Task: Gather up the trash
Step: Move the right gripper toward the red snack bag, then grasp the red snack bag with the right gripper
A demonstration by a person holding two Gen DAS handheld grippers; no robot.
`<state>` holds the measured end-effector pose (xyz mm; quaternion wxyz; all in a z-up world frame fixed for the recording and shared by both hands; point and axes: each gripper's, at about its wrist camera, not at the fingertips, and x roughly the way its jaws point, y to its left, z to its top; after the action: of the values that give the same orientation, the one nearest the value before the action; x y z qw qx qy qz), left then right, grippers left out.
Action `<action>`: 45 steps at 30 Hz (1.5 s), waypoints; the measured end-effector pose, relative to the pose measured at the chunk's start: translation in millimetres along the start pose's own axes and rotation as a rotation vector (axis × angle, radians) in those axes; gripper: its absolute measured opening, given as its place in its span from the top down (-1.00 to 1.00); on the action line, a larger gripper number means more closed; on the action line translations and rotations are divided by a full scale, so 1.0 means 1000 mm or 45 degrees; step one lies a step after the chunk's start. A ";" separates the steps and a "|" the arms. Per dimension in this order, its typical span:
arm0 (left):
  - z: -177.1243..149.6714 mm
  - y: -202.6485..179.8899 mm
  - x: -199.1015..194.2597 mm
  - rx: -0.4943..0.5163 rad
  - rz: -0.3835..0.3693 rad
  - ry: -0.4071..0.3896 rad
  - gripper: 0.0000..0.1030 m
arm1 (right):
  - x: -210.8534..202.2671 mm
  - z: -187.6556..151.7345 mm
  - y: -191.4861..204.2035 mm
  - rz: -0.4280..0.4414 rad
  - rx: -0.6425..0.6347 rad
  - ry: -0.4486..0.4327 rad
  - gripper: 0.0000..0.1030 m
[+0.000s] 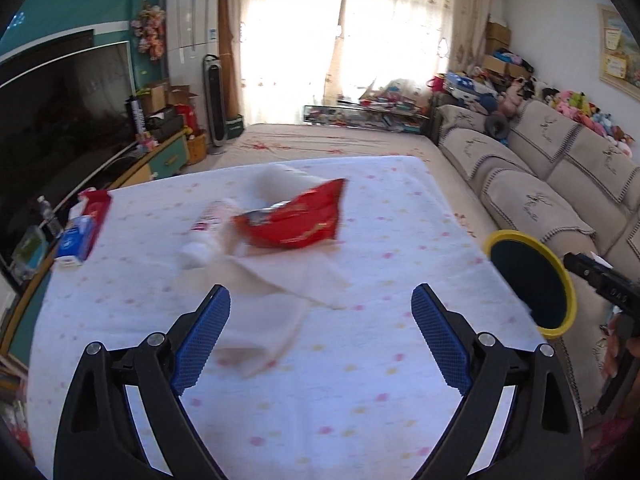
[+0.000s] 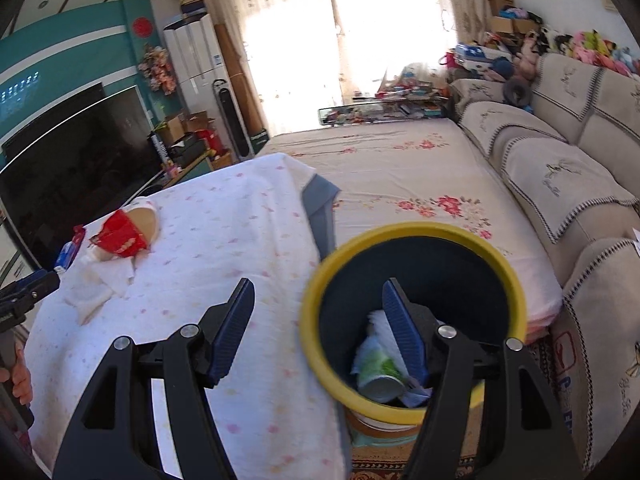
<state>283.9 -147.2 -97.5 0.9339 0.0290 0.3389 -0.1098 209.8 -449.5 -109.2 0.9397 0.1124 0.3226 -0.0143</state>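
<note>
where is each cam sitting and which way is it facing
Left wrist: rides the left gripper, jaws open, facing across the clothed table at a red snack bag, white bottle and tissue.
Right wrist: rides the right gripper, jaws open, over the table's right edge above the yellow-rimmed bin; a hand shows at left.
Shared: table, red bag, bin, sofa, TV.

Your red wrapper, white bottle and crumpled tissues lie clustered on the bench, while the yellow-rimmed bin beside it holds a can.
</note>
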 end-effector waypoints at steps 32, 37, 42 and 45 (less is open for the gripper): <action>-0.032 0.110 0.030 -0.169 0.079 -0.012 -0.76 | 0.157 0.055 0.242 0.265 -0.268 0.173 0.87; -0.033 0.113 0.032 -0.183 0.073 -0.004 -0.76 | 0.148 0.054 0.235 0.309 -0.232 0.160 1.00; -0.033 0.113 0.033 -0.177 0.072 -0.004 -0.76 | 0.135 0.054 0.235 0.286 -0.272 0.104 0.99; -0.033 0.113 0.033 -0.172 0.069 -0.007 -0.76 | 0.122 0.055 0.234 0.257 -0.272 0.008 0.14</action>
<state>312.9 -39.0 -145.9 0.9373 -0.0252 0.3421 -0.0613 362.9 -227.9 -94.3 0.9420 0.0436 0.3121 0.1151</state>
